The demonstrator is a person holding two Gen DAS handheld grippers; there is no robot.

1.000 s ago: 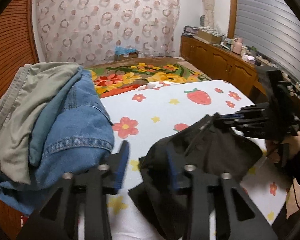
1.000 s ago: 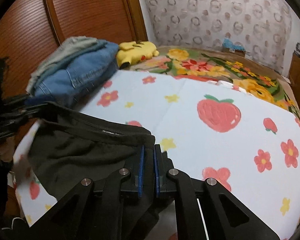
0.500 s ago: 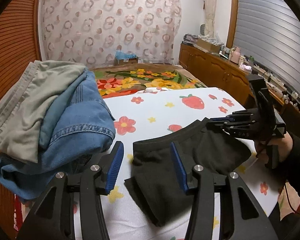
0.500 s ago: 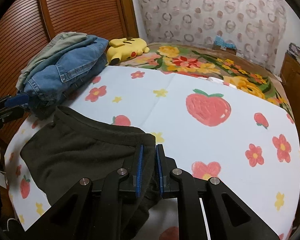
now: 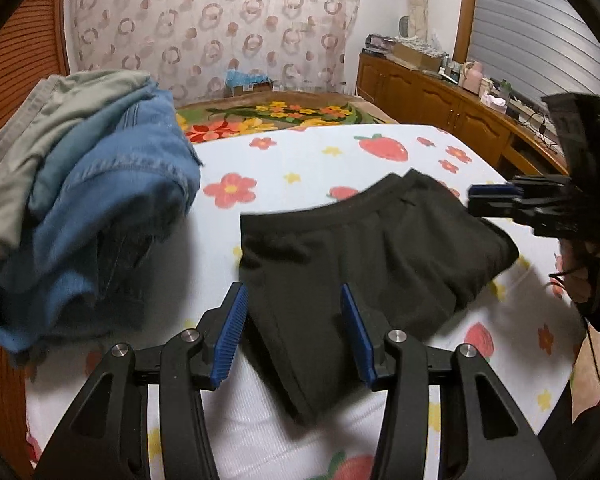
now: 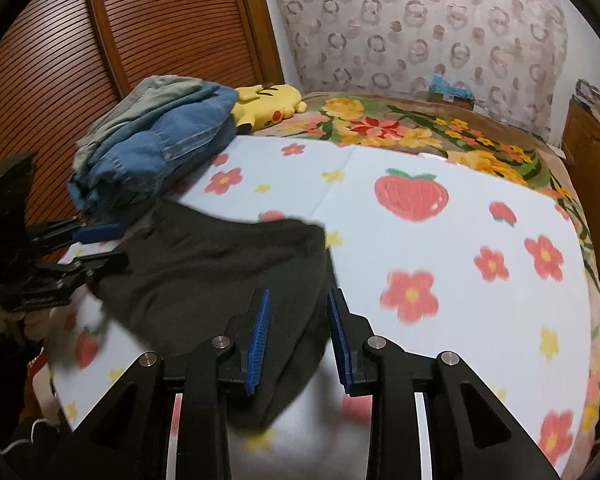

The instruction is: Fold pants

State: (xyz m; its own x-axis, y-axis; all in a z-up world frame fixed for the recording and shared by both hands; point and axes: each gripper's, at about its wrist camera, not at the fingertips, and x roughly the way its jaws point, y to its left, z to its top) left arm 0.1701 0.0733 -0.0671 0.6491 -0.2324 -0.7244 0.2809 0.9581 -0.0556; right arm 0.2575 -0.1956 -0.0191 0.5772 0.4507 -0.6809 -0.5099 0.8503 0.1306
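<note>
Black pants (image 5: pixel 364 256) lie flat on the flowery bed (image 5: pixel 300 160), near its edge by the jeans pile (image 5: pixel 100 184). Left gripper (image 5: pixel 296 332) jaws stay wide apart above them. From the right view, the right gripper (image 6: pixel 298 336) has let go; its jaws are now apart.
</note>
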